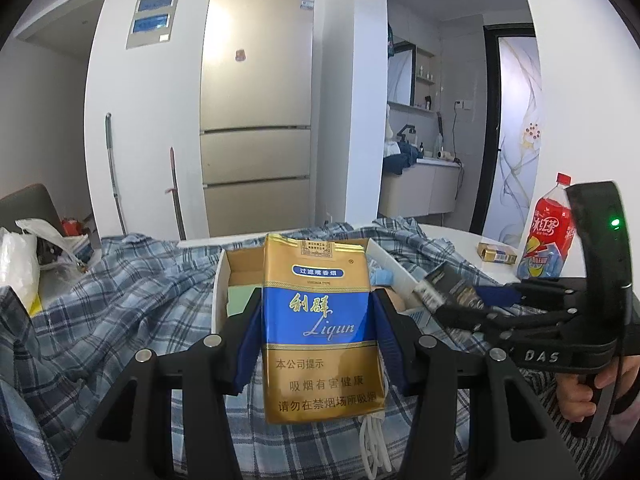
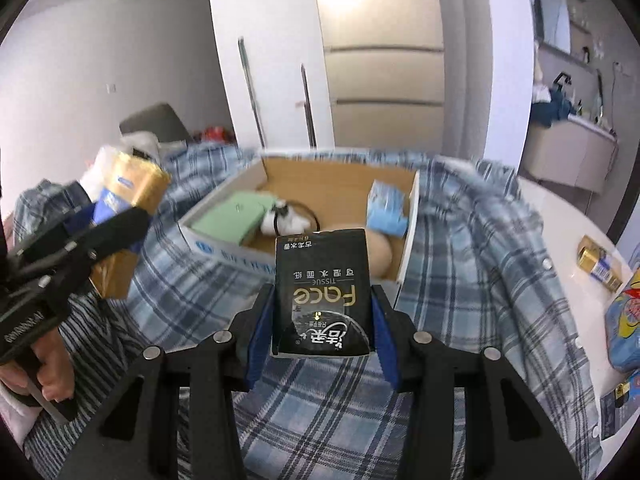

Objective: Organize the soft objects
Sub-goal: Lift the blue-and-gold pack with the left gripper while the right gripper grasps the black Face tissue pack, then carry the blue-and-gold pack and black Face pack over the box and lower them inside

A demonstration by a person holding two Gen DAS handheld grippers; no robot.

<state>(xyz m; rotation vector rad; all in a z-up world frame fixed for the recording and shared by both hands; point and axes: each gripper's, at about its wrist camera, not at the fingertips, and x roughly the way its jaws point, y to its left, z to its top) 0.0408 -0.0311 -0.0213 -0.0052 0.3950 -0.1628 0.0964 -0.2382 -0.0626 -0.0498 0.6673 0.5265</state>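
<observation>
The left tool [image 1: 316, 320] clamps a flat gold-and-blue soft cigarette pack [image 1: 318, 328] upright between its blue pads, above the rumpled blue plaid cloth [image 1: 132, 280]. The right tool [image 2: 322, 316] grips a glossy black tissue pack [image 2: 320, 292], held just short of the open cardboard box [image 2: 336, 176]. Inside the box lie a green pad [image 2: 232, 220], a blue packet [image 2: 386, 208] and a tan rounded thing [image 2: 380, 254]; a red drink bottle [image 1: 548, 232] stands on the white counter [image 1: 452, 236].

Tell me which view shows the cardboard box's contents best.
The right wrist view: it looks down into the cardboard box, showing a green pack, blue pack and a beige round thing. In the left wrist view the cigarette pack hides most of the box.
</observation>
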